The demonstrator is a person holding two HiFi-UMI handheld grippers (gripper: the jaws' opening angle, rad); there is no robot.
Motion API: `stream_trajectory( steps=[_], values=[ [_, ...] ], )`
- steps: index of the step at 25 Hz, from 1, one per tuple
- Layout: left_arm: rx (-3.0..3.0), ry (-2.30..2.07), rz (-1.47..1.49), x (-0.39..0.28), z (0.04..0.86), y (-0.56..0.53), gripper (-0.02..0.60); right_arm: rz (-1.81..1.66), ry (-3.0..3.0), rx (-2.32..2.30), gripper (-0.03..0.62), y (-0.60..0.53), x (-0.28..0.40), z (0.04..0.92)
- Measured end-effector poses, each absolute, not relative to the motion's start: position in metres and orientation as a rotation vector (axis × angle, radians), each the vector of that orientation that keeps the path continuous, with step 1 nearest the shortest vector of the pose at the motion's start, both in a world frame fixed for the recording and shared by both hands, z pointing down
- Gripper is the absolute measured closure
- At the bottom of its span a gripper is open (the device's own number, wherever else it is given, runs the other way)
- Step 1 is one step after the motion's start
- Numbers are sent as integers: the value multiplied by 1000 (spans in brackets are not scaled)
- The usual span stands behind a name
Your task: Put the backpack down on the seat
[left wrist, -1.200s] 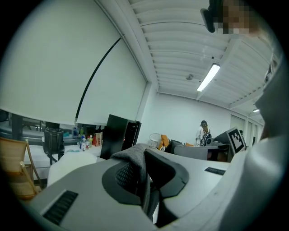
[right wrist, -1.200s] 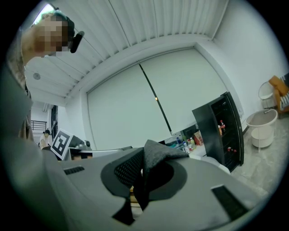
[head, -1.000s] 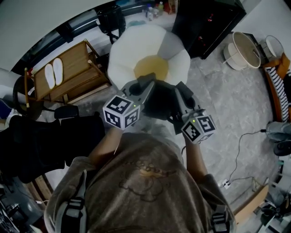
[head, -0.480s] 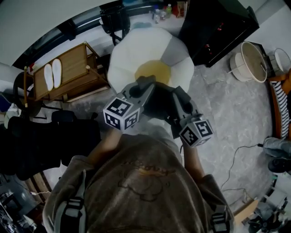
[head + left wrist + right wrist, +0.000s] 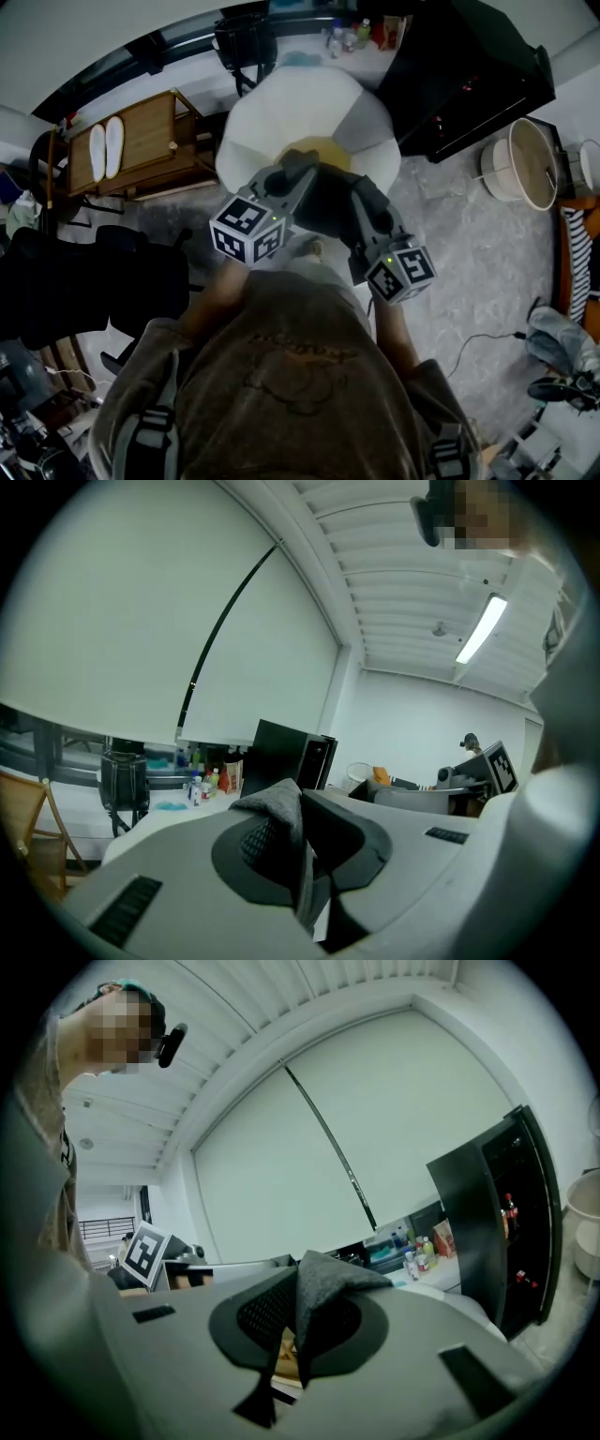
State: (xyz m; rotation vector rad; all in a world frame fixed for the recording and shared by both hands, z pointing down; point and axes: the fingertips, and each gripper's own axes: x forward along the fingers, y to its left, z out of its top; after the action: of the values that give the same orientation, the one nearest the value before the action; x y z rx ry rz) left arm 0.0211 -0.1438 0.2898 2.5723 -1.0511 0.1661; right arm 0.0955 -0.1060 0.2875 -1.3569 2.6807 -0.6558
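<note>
Backpack point(image 5: 326, 204) bulk largely behind left gripper point(image 5: 302, 167) and right gripper point(image 5: 362, 190), underside unseen

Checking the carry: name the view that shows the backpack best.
The head view: it alone shows the backpack as a dark bulk, hanging in front of the person near the white seat. The left gripper view and the right gripper view each show only a grey fold of it pinched between the jaws.

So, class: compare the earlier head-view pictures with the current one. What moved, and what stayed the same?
The left gripper and right gripper have carried the dark backpack further over the white seat, so it now hides more of the yellow centre. The round basket on the floor has slid lower in view. Unchanged: both grippers stay shut on backpack fabric.
</note>
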Motion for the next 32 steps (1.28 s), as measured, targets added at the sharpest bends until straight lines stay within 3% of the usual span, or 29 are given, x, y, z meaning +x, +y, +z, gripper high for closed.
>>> stream_trajectory(
  steps=[18,32],
  values=[
    [2563,-1035,183,55,306,-253,549,-671,2679,-1370,563,-224,137,305],
    [2563,-950,255,67,379,-345,549,-752,2604,-1461,562,-308,147,379]
  ],
)
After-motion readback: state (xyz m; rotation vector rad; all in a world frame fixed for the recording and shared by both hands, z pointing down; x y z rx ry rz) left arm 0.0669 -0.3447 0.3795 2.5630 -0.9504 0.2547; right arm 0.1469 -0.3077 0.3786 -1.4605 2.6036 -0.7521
